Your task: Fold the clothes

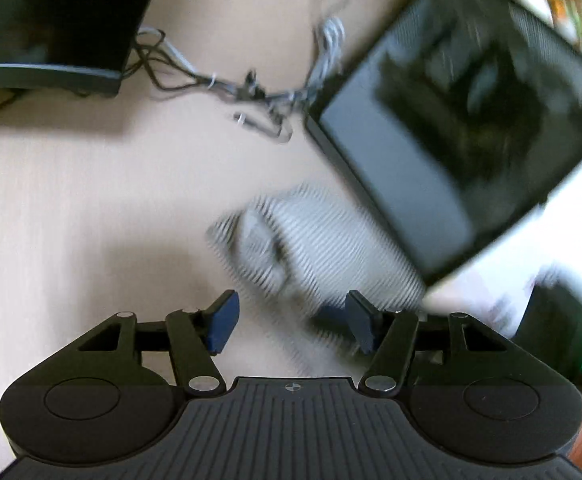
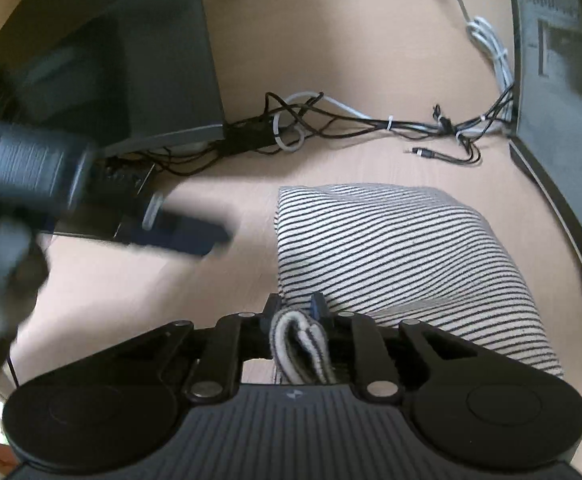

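R gripper [image 2: 298, 307] is clenched on a bunched edge of the striped garment [image 2: 395, 256], cloth squeezed betw. its fingers. The rest lies folded on the light wood desk [image 2: 331, 40], just fwd of it. L gripper [image 1: 291, 320] hangs spread wide w/ nothing in it, over the blurred garment. Monitors [image 2: 123, 60] and tangled cables [image 2: 371, 124] beyond.

Striped garment [image 1: 323, 240]: smeared by motion blur in the left wrist view; folds cannot be made out.
Monitor [image 1: 471, 120]: blurred, cut off by the right edge.
Left gripper [image 2: 187, 232]: streaked in the right wrist view; finger spacing cannot be told there.
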Demonstrator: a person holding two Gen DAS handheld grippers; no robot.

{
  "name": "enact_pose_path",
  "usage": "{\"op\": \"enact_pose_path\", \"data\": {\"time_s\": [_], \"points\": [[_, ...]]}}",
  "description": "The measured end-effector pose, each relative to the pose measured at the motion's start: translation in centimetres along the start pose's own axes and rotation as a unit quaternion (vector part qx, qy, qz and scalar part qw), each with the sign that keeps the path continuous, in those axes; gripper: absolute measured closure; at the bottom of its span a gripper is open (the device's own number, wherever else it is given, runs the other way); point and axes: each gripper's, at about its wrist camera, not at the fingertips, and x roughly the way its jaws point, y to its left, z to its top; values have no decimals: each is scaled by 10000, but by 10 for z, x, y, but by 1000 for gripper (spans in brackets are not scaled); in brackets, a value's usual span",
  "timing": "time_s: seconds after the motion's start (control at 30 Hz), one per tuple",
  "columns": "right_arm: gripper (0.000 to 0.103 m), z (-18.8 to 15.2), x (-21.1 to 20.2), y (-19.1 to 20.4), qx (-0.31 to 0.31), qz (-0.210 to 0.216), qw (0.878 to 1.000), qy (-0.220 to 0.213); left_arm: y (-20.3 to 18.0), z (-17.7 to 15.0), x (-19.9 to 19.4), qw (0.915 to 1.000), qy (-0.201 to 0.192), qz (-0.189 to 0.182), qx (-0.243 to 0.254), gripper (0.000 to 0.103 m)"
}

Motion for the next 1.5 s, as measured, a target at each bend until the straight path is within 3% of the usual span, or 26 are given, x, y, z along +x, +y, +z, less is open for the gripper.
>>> {"op": "enact_pose_path", "data": {"time_s": [0.07,0.17,0.43,0.53,0.6,0.63,0.67,0.73,0.8,0.9,1.0,1.1,1.17,1.23,1.3,1.37,1.43,1.47,1.5], "points": [[77,0,-1,1,-53,34,10000,-6,3,11,10,9993,1,-187,-328,40],[73,1,0,3,-162,83,9998,-6,11,23,26,9970,10,-313,-708,40],[73,-4,3,6,-371,-105,9992,-108,32,55,70,9831,31,-645,-1714,41],[73,-5,6,6,-348,-112,9992,-142,40,54,80,9824,47,-548,-1783,42],[67,-6,8,10,-432,-107,9989,-150,50,52,83,9805,60,-520,-1894,46],[58,-5,9,13,-489,-99,9986,-148,54,52,85,9799,97,-468,-1935,50],[47,-5,10,16,-559,-85,9983,-134,56,52,87,9804,145,-403,-1922,52],[35,-3,14,24,-726,-79,9973,-73,57,51,90,9822,242,-338,-1831,53],[29,-1,16,32,-923,-118,9957,-4,55,51,82,9843,349,-407,-1682,45],[29,8,8,34,-1078,-117,9941,14,49,53,67,9889,391,-486,-1347,40],[29,21,-23,30,-1021,-101,9943,-307,47,56,46,9927,242,-312,-1138,12],[30,26,-50,19,-988,-542,9917,-626,48,58,26,9945,79,-209,-1019,11],[47,22,-45,8,-847,-897,9913,-449,49,54,20,9941,80,-253,-1049,11],[49,12,-27,1,-623,-954,9935,17,47,50,16,9940,111,-282,-1048,10],[37,-4,-1,6,-705,-910,9923,456,36,41,22,9952,270,-244,-913,9],[14,-24,18,32,-1480,-1308,9793,444,25,32,29,9958,429,-206,-778,8],[14,-31,25,52,-1989,-1641,9650,489,14,21,36,9966,599,-130,-545,8],[14,-31,23,57,-2026,-1667,9638,478,8,14,39,9970,668,-78,-378,8],[14,-27,15,54,-1836,-1532,9700,442,3,9,40,9974,694,-22,-214,8]]}}
